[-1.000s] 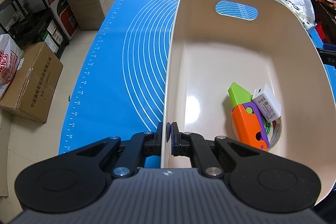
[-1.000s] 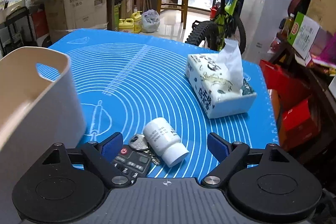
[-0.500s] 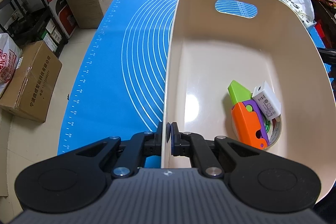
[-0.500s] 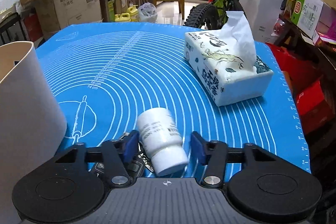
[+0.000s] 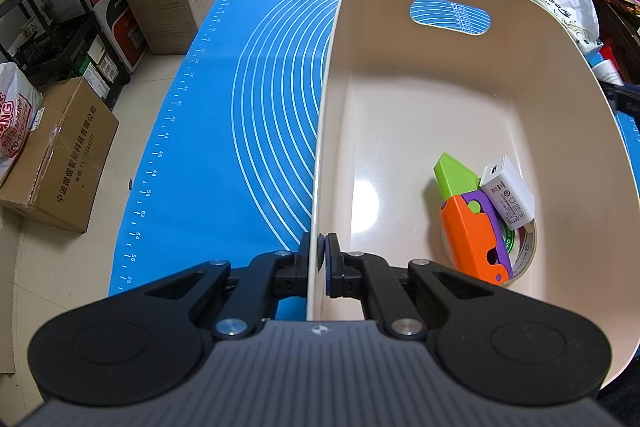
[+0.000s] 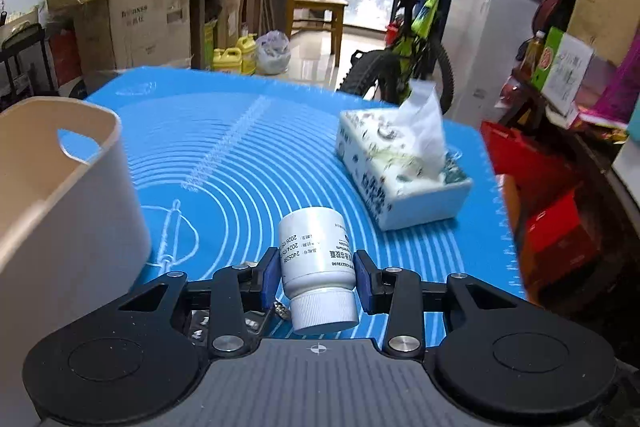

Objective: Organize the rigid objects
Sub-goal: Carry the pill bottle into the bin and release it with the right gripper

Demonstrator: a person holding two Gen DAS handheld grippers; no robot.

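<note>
Blue mat (image 6: 240, 163), storeroom clutter behind.
Near wall of the beige bin (image 5: 400, 107) is pinched by the left gripper (image 5: 318, 255); a white bottle (image 6: 316, 251) is clamped as the right gripper (image 6: 316, 277) closes.

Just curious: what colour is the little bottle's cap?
White, like the bottle; clearest in the right wrist view.

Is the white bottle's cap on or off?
On. The white bottle lies between the right gripper fingers, which are closing on it, its ribbed cap seated and facing the camera.
</note>
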